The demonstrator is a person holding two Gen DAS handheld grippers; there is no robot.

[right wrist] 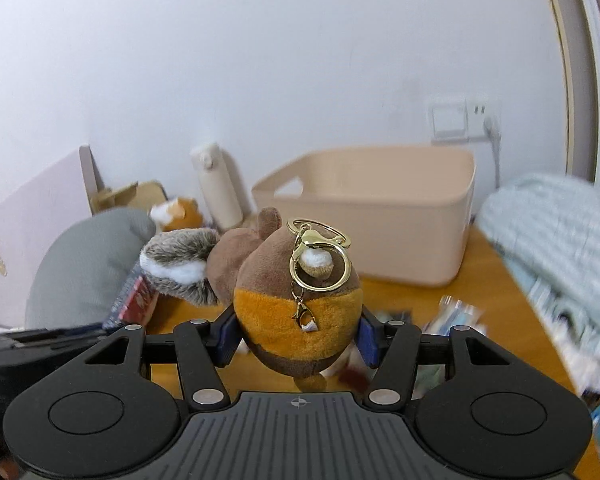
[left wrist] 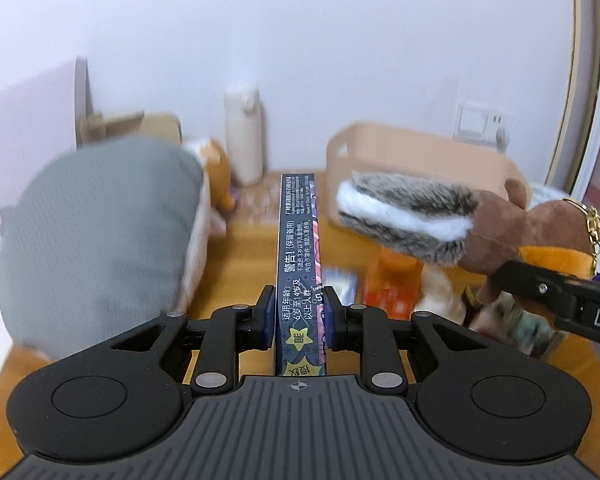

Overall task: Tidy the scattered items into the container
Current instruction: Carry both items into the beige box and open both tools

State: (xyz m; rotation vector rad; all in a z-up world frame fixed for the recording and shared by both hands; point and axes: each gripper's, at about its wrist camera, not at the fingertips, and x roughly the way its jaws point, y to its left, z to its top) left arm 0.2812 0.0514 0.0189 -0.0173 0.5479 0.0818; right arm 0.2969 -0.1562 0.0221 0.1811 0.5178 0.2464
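My left gripper (left wrist: 299,318) is shut on a thin dark printed box (left wrist: 298,240), held edge-up above the wooden table (left wrist: 244,256). My right gripper (right wrist: 298,338) is shut on a brown and orange squirrel plush (right wrist: 296,316) with a gold keyring and a grey-white bushy tail (right wrist: 180,266). The plush also shows at the right of the left wrist view (left wrist: 496,232). The beige plastic container (right wrist: 380,216) stands at the back of the table, beyond both grippers; it also shows in the left wrist view (left wrist: 412,160).
A grey cushion (left wrist: 96,228) lies at the left. A cream bottle (left wrist: 244,140) stands by the wall beside an orange-white plush (right wrist: 178,212). Small packets (right wrist: 456,316) and an orange item (left wrist: 392,280) lie on the table. A light striped cloth (right wrist: 556,248) lies at the right.
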